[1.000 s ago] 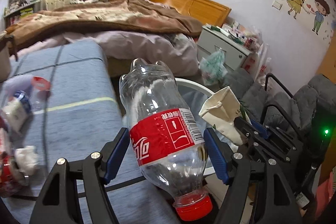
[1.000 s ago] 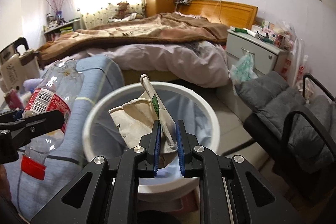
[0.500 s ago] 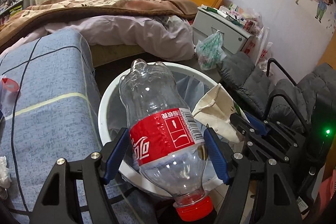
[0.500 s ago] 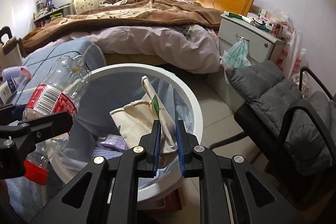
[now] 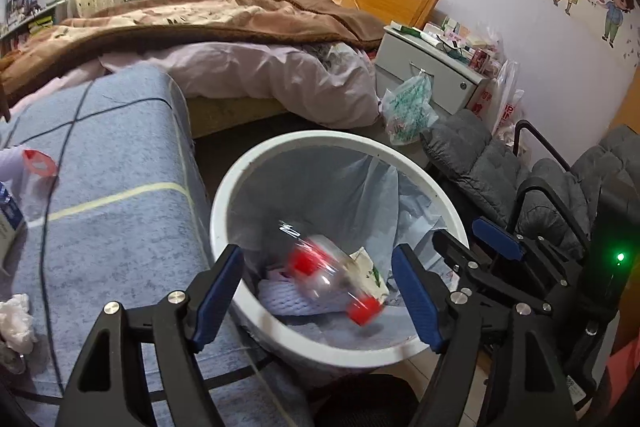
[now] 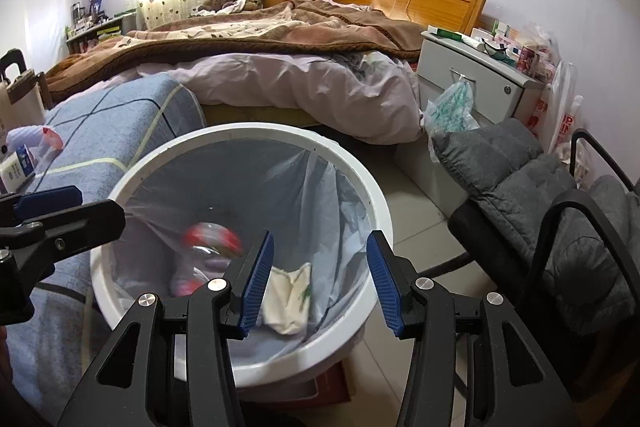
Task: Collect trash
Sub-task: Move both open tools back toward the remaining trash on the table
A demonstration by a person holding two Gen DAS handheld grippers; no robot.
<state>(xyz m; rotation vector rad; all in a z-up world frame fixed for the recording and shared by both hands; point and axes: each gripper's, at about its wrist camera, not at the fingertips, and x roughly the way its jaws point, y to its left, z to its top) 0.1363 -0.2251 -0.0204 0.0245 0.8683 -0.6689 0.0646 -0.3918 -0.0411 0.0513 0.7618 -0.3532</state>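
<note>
A white round bin [image 5: 224, 203] [image 6: 376, 203] with a pale blue liner stands on the floor below both grippers. Inside it a clear plastic bottle [image 5: 328, 271] [image 6: 212, 243] with a red label and red cap is blurred in mid-fall. A cream paper bag [image 6: 290, 287] [image 5: 370, 273] lies beside it in the bin. My left gripper [image 5: 318, 291] hangs over the bin, its jaws opening with nothing between them. My right gripper [image 6: 318, 279] hangs over the bin too, jaws opening and empty. The right gripper's fingers [image 5: 496, 243] show at the left wrist view's right side.
A blue checked bench [image 5: 112, 195] left of the bin holds a crumpled tissue [image 5: 16, 319], a small carton [image 5: 8, 223] and a clear cup [image 5: 36, 167]. Grey cushioned chairs [image 6: 552, 211] stand right of the bin. A bed [image 6: 280, 59] and a nightstand [image 6: 476, 79] lie beyond.
Both grippers opened and let go: the bottle fell from the left one and the paper bag from the right one into the bin.
</note>
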